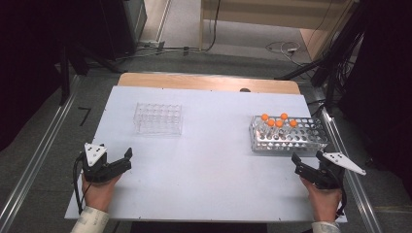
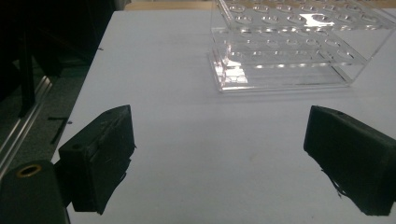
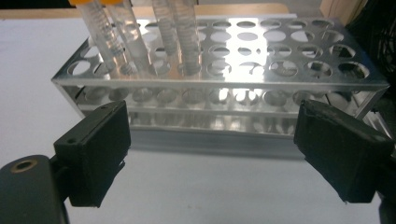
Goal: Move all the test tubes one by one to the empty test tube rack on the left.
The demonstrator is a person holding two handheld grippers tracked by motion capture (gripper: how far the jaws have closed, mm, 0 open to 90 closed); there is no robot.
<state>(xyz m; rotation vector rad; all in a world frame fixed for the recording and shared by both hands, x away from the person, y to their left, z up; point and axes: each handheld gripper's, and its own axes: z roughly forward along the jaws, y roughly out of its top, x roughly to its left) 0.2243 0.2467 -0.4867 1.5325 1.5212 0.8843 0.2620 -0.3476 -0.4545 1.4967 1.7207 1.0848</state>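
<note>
A clear plastic tube rack (image 1: 158, 118) stands with no tubes in it on the white board (image 1: 214, 160), left of centre; it appears again (image 2: 294, 46) ahead of my left gripper. A metal rack (image 1: 287, 134) at the right holds several orange-capped tubes (image 1: 275, 122) in its left end; the same metal rack (image 3: 224, 74) and tubes (image 3: 140, 37) stand just beyond my right gripper. My left gripper (image 1: 127, 159) rests near the board's front left, open, nothing between its jaws (image 2: 219, 158). My right gripper (image 1: 307, 164) sits in front of the metal rack, open and empty (image 3: 212, 154).
The board lies on a wooden table (image 1: 209, 81). Metal rails (image 1: 34, 165) run along both sides on the floor, and cables (image 1: 286, 48) lie beyond the table. Bare board stretches between the two racks and between my hands.
</note>
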